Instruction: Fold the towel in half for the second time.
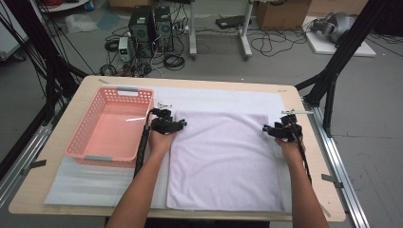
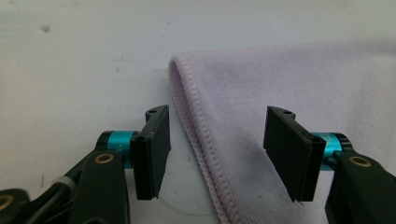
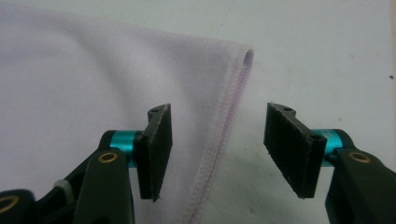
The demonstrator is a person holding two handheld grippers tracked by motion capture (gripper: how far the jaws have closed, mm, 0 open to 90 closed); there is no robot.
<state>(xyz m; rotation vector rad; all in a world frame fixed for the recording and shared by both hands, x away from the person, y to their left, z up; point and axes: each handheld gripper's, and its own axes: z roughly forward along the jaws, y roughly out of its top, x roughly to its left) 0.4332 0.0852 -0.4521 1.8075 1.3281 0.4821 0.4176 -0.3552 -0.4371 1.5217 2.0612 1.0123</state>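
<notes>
Straddling the towel's [image 1: 223,161] far corners on the desk [image 1: 57,142], the left gripper [image 2: 217,154] and right gripper [image 3: 217,154] stood part-open, gripping nothing; each needed its hem seated deep before pinching.

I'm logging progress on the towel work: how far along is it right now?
Done: the towel lies flat on the table, its far edge apparently already folded. In hand: the left gripper and right gripper each straddle a far corner's hem, jaws open, not yet pinching. Left: grip both corners and probably fold further; the pink basket beside it holds nothing.
</notes>
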